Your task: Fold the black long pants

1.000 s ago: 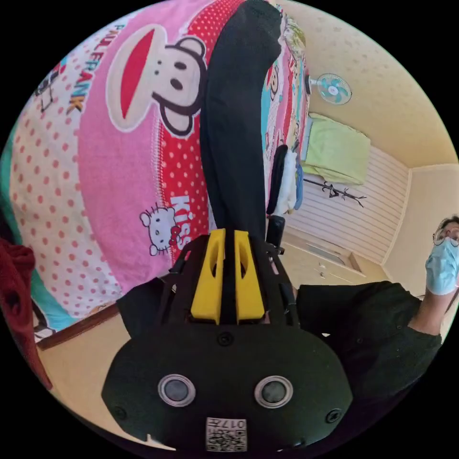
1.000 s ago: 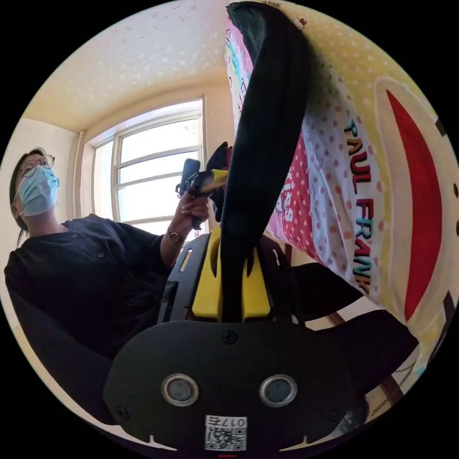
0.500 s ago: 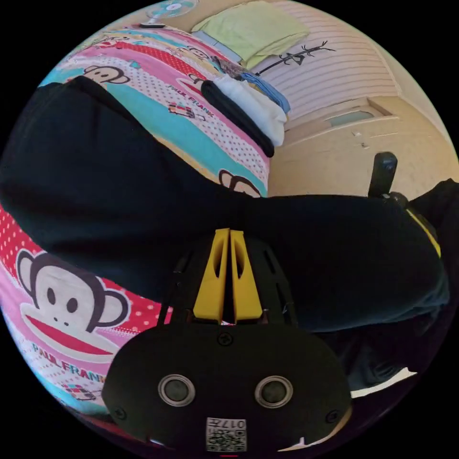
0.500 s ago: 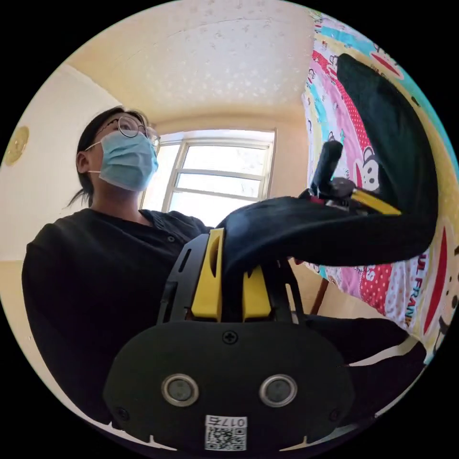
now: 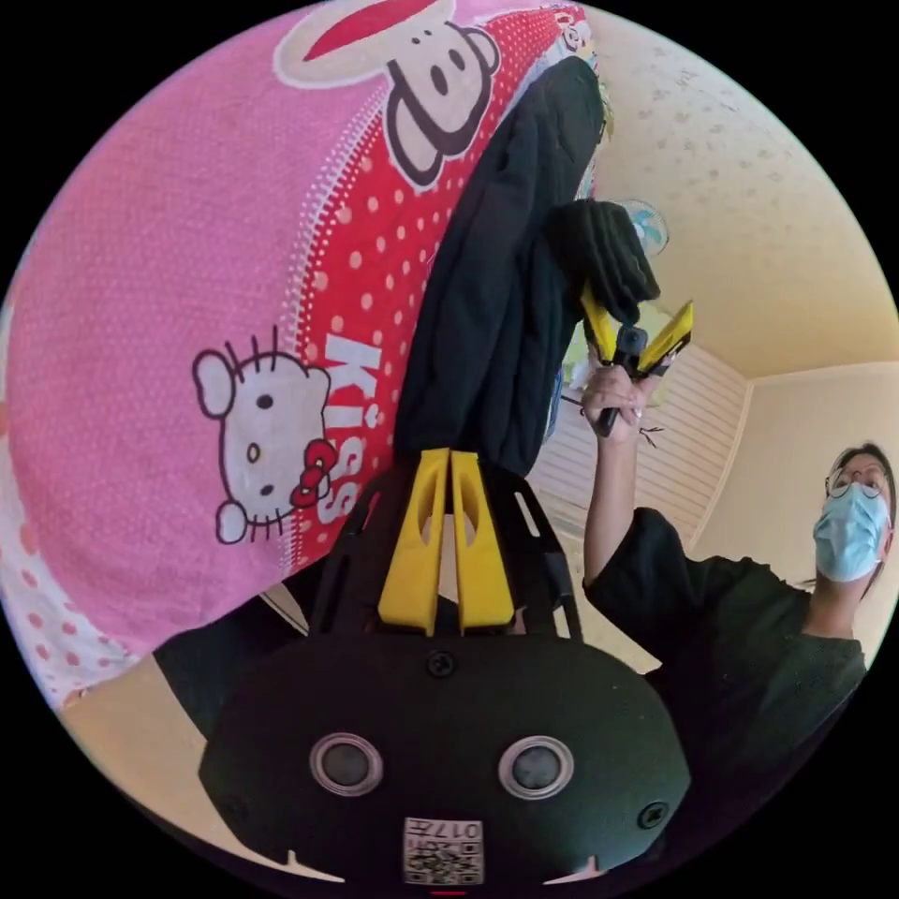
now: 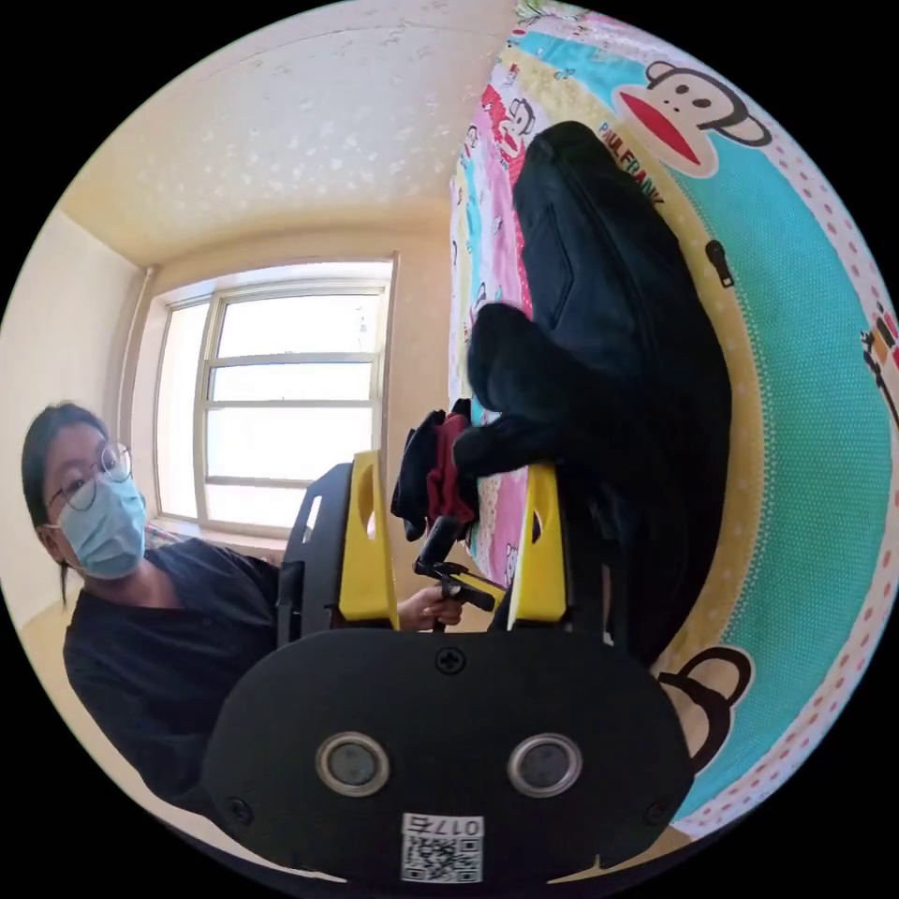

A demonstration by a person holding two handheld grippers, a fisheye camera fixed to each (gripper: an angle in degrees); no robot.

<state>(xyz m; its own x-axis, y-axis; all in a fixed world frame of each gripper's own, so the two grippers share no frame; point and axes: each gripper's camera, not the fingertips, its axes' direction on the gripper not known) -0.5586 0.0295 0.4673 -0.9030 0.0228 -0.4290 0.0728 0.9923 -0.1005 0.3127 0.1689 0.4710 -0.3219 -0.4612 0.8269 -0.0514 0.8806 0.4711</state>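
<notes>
In the left gripper view, the black long pants point(image 5: 496, 309) were seen draped over the cartoon-print bedspread point(image 5: 187, 281), running from the 12 o'clock edge down to the left gripper point(image 5: 448, 461). Its yellow jaws were pressed together at the lower hem; whether fabric was actually pinched between them could not be told, though the placement suggested an anchoring hold. At 2 o'clock, the right gripper point(image 5: 637, 330) was held up by a hand point(image 5: 613, 398), jaws spread apart, with a fold of the pants hanging against one jaw.

In the right gripper view, the right gripper point(image 6: 451, 524) was confirmed open, and the bunched pants point(image 6: 609, 375) lay on the bedspread point(image 6: 805, 421) toward 1 o'clock. The release was judged to let the folded portion settle.
</notes>
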